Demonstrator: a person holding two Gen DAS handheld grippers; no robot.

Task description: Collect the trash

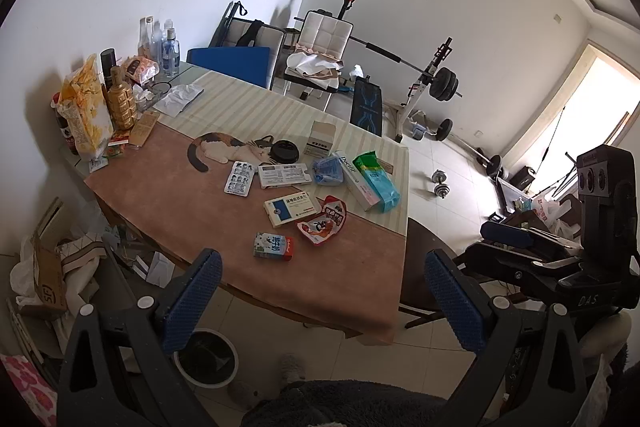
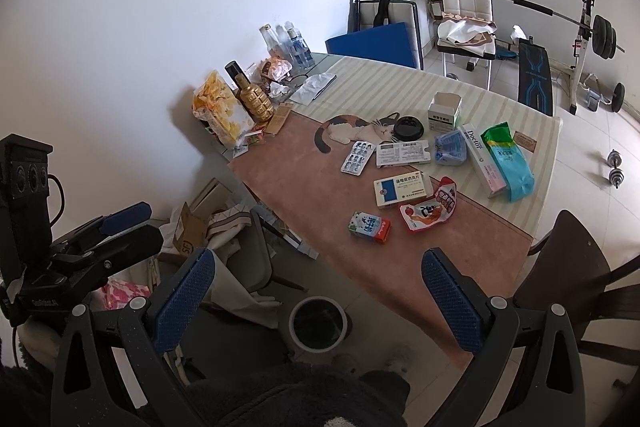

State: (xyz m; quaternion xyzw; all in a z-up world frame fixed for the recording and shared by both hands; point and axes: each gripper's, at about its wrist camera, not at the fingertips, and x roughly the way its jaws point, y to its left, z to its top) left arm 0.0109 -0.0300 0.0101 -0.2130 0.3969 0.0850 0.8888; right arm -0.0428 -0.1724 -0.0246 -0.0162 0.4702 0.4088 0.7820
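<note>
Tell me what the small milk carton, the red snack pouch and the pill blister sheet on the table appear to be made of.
Milk carton: printed paperboard, going by its boxy folded edges. Red snack pouch: thin glossy plastic or foil film, crumpled and apparently torn open. Blister sheet: silvery foil-backed plastic, judging by its rows of pockets and shine. Both grippers, left and right, hang open and away from them.

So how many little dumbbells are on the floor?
2: small chrome dumbbells, one nearer the barbell rack, the other just beside it, right of the table. More may be hidden.
</note>
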